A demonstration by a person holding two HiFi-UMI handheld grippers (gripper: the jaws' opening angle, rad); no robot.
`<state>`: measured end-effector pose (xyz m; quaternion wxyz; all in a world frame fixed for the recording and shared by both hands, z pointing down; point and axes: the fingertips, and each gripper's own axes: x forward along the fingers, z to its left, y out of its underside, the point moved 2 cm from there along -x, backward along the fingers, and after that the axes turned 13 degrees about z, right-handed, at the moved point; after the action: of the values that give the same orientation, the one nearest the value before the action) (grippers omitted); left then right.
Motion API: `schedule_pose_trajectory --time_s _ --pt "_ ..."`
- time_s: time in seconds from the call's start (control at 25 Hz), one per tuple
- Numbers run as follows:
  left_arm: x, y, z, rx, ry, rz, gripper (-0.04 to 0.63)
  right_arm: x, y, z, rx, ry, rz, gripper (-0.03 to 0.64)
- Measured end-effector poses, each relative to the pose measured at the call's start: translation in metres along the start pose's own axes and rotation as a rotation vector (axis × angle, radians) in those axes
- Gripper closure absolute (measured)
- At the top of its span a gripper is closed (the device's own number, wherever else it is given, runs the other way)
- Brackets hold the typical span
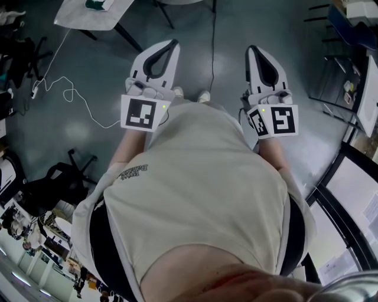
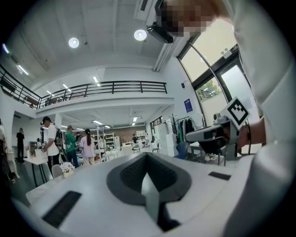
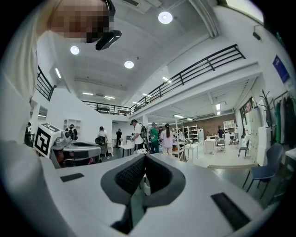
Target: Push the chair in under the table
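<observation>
**Both grippers shut and empty, chairs standing apart from the table**

I am looking steeply down over my beige shirt (image 1: 195, 177) and holding both grippers level just in front of my waist. The left gripper (image 1: 169, 48) is pressing its fingers (image 2: 129, 173) together with nothing between them. The right gripper (image 1: 257, 56) is doing the same, its fingers (image 3: 127, 176) meeting tip to tip on empty air.

My shoes (image 1: 204, 95) are poking out between the two grippers on the grey floor (image 1: 106, 76). A white cable (image 1: 71, 94) is looping across the floor to the left of the left gripper.

A black chair (image 1: 62, 183), which I am taking for one by its spread legs, is standing on the floor beside my left elbow, well apart from both grippers. The white table (image 1: 77, 17) is standing farther off, at the far left of the floor and well apart from that chair, with a green thing (image 1: 94, 5) lying on it.

In the right gripper view a blue chair (image 3: 266, 169) is standing on the floor at the right. I cannot tell which chair the task means. Deeper in the hall, people (image 3: 159, 136) are standing around tables under a railed balcony (image 2: 106, 85).
</observation>
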<state>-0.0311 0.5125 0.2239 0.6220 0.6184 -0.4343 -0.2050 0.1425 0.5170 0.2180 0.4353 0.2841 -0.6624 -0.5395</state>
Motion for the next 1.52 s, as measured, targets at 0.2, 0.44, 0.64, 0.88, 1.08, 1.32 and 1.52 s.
schedule_pose_trajectory --time_s 0.2,0.44,0.64,0.88,1.08,1.32,1.52 --pt "0.018 0.0 -0.014 0.013 -0.01 0.002 0.584 0.0 0.003 -0.019 -0.031 -0.012 -0.012 0.607" --pt "0.039 -0.002 -0.025 0.023 -0.004 0.007 0.584 0.005 0.005 -0.037 -0.041 -0.02 -0.018 0.607" --pt "0.059 -0.001 -0.02 0.022 0.002 0.016 0.584 0.021 0.007 -0.05 -0.033 -0.026 -0.009 0.607" --pt "0.098 0.008 0.001 0.019 0.006 0.032 0.584 0.058 0.014 -0.071 -0.032 -0.03 0.018 0.607" --pt "0.139 0.011 0.025 0.008 0.014 0.039 0.584 0.098 0.015 -0.094 -0.032 -0.029 0.042 0.607" --pt "0.186 0.008 0.058 -0.01 0.03 0.054 0.584 0.15 0.007 -0.115 -0.032 -0.034 0.076 0.607" --pt "0.227 0.005 0.085 -0.01 0.045 0.075 0.584 0.191 -0.003 -0.138 -0.023 -0.027 0.094 0.607"
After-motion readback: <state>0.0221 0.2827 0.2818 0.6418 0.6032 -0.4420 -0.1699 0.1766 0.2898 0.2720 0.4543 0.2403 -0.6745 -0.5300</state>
